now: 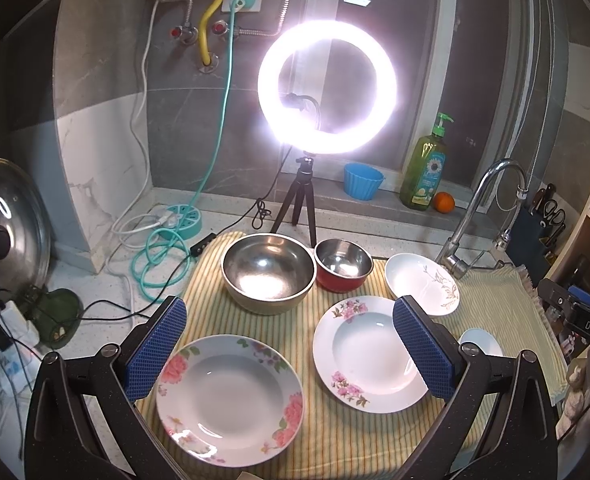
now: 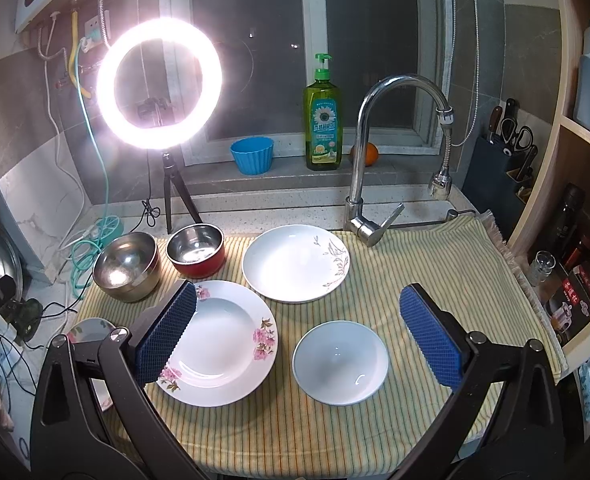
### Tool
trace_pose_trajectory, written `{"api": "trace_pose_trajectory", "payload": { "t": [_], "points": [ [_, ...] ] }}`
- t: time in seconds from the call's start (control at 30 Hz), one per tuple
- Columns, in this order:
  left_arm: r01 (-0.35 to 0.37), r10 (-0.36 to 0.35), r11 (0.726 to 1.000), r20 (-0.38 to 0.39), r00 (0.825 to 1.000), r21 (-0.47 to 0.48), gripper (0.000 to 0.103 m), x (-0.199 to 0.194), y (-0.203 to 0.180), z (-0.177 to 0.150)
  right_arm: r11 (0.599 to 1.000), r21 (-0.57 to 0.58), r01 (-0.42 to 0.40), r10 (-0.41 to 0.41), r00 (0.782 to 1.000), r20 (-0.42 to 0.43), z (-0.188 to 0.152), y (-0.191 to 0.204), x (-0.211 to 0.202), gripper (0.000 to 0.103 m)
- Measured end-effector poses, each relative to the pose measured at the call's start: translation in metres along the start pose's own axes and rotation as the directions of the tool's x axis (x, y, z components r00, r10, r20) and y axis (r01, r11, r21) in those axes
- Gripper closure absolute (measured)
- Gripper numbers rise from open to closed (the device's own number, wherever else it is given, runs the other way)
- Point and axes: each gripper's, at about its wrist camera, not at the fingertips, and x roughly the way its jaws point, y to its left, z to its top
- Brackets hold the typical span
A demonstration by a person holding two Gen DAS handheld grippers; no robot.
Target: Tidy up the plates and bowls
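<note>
- Left wrist view: the left gripper (image 1: 290,344) hovers with fingers spread wide, empty, over the striped cloth (image 1: 335,440) on the counter. Nearest the ring light (image 1: 327,88) stand a steel bowl (image 1: 269,272) and a red bowl (image 1: 343,265); farther from it lie a rose plate (image 1: 229,400) and a pink-flower plate (image 1: 365,354).
- Right wrist view: the right gripper (image 2: 297,334), fingers apart and empty, hovers above a white bowl (image 2: 340,362); a leaf-pattern plate (image 2: 295,263) lies toward the ring light.

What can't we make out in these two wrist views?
- Rose plate: right wrist view, mostly behind the right gripper.
- Small white bowl: left wrist view, partly behind the left gripper.
- Orange: right wrist view, partly behind the faucet.
</note>
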Motion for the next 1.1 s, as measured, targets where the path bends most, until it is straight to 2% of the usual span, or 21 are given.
{"api": "trace_pose_trajectory", "payload": {
  "t": [1.1],
  "points": [
    [0.008,-0.008,1.0,-0.001,1.0,0.002,0.001,0.0028,-0.0038,-0.001,1.0,-0.001,0.007,-0.007,1.0,0.0,0.0012,-0.0006,0.0033,0.0]
  ]
}}
